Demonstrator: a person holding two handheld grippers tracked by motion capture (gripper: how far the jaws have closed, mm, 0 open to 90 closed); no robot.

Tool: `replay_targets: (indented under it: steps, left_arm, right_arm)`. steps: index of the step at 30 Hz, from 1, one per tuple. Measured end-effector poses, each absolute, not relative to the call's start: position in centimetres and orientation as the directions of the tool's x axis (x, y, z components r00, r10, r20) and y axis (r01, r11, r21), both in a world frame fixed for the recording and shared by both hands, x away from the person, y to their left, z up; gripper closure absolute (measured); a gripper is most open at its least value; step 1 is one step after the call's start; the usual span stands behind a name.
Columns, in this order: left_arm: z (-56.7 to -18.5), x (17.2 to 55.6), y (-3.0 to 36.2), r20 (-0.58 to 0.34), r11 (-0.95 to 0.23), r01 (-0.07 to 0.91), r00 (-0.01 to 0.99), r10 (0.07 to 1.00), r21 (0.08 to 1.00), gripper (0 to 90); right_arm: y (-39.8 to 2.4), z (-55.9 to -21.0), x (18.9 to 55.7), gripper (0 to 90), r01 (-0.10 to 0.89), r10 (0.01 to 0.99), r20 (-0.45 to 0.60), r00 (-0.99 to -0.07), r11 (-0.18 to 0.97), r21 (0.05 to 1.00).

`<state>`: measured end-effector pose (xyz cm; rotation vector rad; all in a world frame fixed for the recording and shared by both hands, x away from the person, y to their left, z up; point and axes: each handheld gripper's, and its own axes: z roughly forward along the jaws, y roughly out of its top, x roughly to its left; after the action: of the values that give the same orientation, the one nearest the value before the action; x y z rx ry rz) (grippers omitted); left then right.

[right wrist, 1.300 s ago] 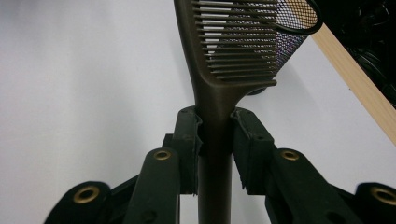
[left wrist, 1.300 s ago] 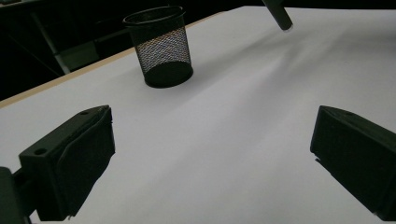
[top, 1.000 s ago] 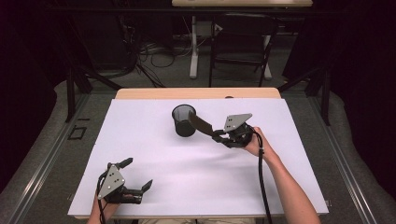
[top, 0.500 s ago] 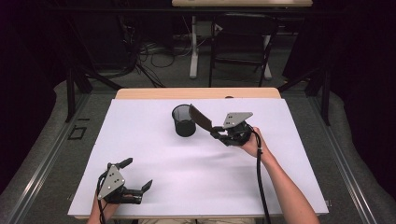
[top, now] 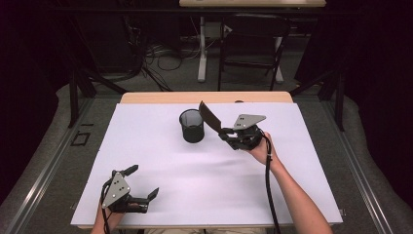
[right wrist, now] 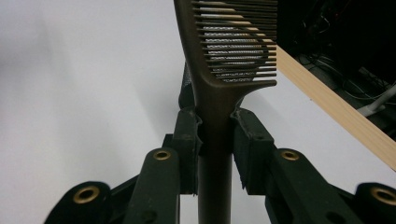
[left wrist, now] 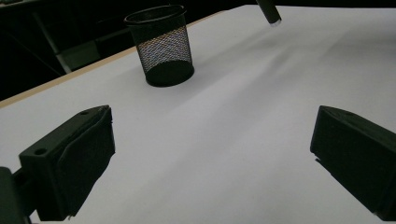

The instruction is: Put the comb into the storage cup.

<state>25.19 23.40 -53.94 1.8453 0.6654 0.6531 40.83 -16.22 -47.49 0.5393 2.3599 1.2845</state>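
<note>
The right tongs (top: pixel 225 131) are clamping a dark comb (top: pixel 210 116) by its handle, and in the right gripper view you can see both jaws pressing tight on the handle (right wrist: pixel 215 140) with the teeth (right wrist: pixel 238 42) sticking up and away from the camera. Compared with a second ago, the comb is sitting a bit higher and tipping more upright, so its toothed end is now hanging just right of the black mesh cup (top: pixel 191 126) and near its rim instead of lying low beside it. The hand (top: pixel 260 146) holding those tongs is barely shifting, staying at the far right part of the table (top: pixel 292 195).

The left tongs (top: pixel 141 183) are sitting at the near left corner of the white table, jaws spread wide apart with nothing between them, and they're looking the same as in the earlier frames. In the left gripper view the two black pads (left wrist: pixel 84 154) are framing bare white surface, with the mesh cup (left wrist: pixel 161 44) standing upright farther off and the tip of the comb handle (left wrist: pixel 270 11) poking in at the top.

The cup is staying put in the far middle of the table, upright, open end up.
</note>
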Motion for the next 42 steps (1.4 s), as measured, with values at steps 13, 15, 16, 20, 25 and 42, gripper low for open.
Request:
replay_targets:
  steps: [13,15,16,20,25,42]
  left_arm:
    - [-53.9,25.2,23.4,0.135,-0.325,0.147,0.698,0.703,0.934,0.0]
    - [-53.9,25.2,23.4,0.135,-0.324,0.146,0.698,0.703,0.935,0.0]
    - [-53.9,25.2,23.4,0.137,-0.326,0.145,0.698,0.703,0.934,0.0]
    - [-53.9,25.2,23.5,0.134,-0.321,0.144,0.696,0.705,0.936,0.0]
    - [-53.9,25.1,23.4,0.137,-0.324,0.144,0.696,0.705,0.935,0.0]
    - [-53.9,25.2,23.5,0.132,-0.319,0.148,0.694,0.708,0.936,0.0]
  right_arm:
    - [-16.0,-47.2,41.0,72.5,0.164,0.562,-0.139,-0.815,0.454,0.876]
    - [-16.0,-47.2,41.1,72.5,0.167,0.569,-0.138,-0.811,0.451,0.877]
    - [-16.0,-47.1,41.1,72.5,0.172,0.571,-0.133,-0.81,0.448,0.877]
    - [-16.0,-47.0,41.3,72.5,0.174,0.579,-0.125,-0.806,0.433,0.885]
    - [-15.7,-46.7,41.3,72.5,0.17,0.589,-0.127,-0.798,0.422,0.89]
    - [-15.0,-46.6,41.9,72.5,0.186,0.626,-0.11,-0.772,0.387,0.903]
